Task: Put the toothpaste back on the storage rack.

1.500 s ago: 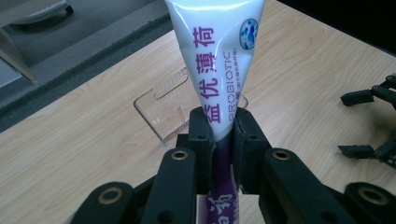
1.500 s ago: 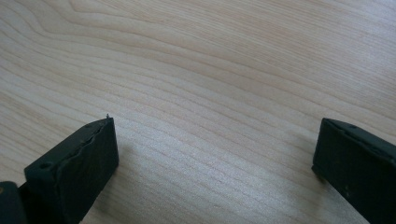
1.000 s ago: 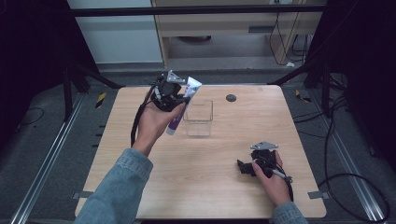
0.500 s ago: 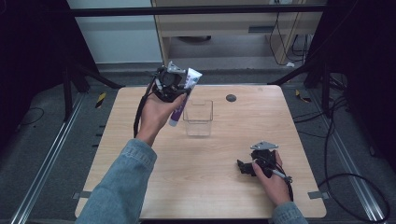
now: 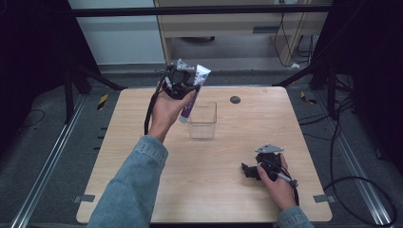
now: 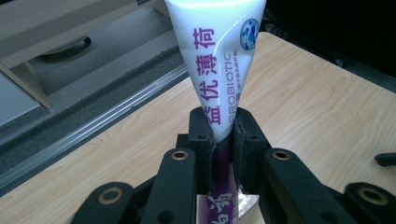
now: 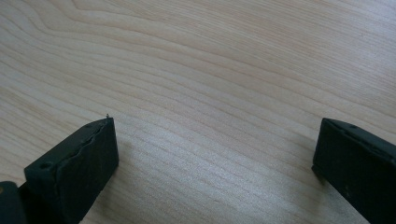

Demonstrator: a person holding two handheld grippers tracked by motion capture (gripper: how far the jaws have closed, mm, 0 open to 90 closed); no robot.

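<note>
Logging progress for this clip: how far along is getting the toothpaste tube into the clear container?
Done: the left gripper has the toothpaste tube clamped and lifted off the table. In hand: the tube hangs tilted beside the near-left rim of the clear container, not inside it. Left: lowering it in and releasing. The right gripper rests open on the table, holding nothing.

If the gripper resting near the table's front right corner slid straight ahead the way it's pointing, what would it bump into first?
Probably nothing: the right gripper points left across the bare table, jaws open and empty. The clear box sits farther back, seemingly off that line.
</note>
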